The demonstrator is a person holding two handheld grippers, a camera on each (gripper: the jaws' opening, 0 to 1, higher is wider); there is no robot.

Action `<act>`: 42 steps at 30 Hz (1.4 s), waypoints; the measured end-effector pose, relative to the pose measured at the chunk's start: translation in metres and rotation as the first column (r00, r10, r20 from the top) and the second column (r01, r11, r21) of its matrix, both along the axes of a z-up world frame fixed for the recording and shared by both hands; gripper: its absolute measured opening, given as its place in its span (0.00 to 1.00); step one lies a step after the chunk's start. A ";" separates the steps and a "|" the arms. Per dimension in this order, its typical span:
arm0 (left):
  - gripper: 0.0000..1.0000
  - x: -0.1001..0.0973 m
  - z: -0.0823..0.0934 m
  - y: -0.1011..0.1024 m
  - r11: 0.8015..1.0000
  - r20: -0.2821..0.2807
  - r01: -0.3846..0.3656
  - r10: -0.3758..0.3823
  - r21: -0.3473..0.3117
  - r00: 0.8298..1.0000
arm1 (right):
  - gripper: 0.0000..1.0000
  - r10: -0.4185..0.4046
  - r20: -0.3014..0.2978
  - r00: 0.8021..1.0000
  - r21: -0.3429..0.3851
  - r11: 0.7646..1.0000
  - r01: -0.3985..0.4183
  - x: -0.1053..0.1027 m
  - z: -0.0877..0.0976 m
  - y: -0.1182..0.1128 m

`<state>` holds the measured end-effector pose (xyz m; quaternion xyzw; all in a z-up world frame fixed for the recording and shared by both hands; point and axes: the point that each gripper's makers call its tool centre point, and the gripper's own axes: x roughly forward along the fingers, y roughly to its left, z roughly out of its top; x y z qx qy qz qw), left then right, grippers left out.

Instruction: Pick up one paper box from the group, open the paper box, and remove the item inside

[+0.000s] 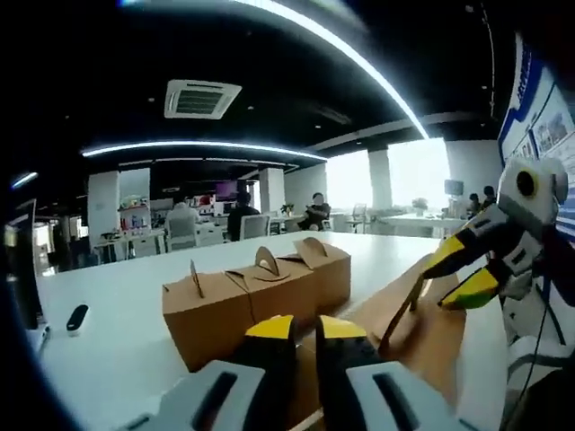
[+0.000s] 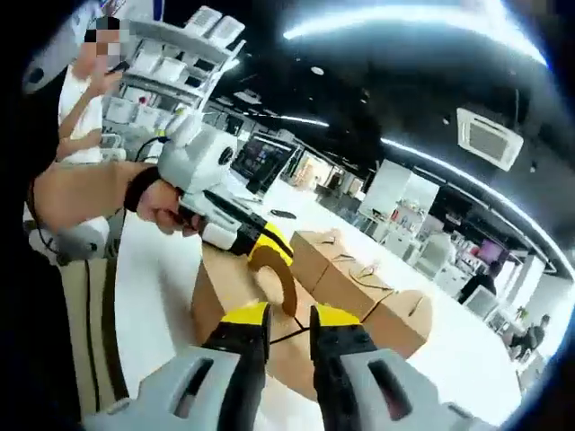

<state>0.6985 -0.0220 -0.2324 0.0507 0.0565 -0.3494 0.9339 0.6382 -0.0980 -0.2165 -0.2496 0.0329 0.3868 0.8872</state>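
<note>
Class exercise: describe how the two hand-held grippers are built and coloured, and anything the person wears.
Each gripper, left and right, has grey jaws ending in yellow tips with black edging. The right gripper's body is white, with yellow-and-black jaws and a thin dark cable running down from it. The person wears a black wristband.
</note>
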 end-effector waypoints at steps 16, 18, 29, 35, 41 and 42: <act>0.11 -0.002 0.000 0.001 1.000 -0.006 0.004 -0.004 -0.007 1.000 | 0.06 -0.018 0.039 0.999 0.037 0.999 0.017 0.000 0.000 0.010; 0.11 -0.002 0.000 0.002 1.000 -0.006 0.003 -0.003 -0.004 1.000 | 0.06 -0.018 0.047 0.999 0.029 0.999 0.017 -0.001 0.001 0.011; 0.11 -0.002 0.001 0.003 1.000 -0.005 -0.001 0.001 -0.008 1.000 | 0.06 -0.027 0.060 0.998 0.037 0.999 0.025 -0.005 0.006 0.010; 0.11 -0.002 0.001 0.003 1.000 -0.003 -0.004 0.004 -0.006 1.000 | 0.06 -0.024 0.049 0.999 0.032 0.999 0.022 -0.006 0.003 0.012; 0.11 -0.002 0.001 0.004 1.000 -0.002 -0.008 0.008 -0.010 1.000 | 0.06 -0.020 0.050 0.999 0.023 1.000 0.019 -0.007 0.002 0.013; 0.11 -0.002 0.001 0.004 1.000 -0.002 -0.009 0.008 -0.010 1.000 | 0.06 -0.019 0.049 0.999 0.020 1.000 0.018 -0.007 0.001 0.013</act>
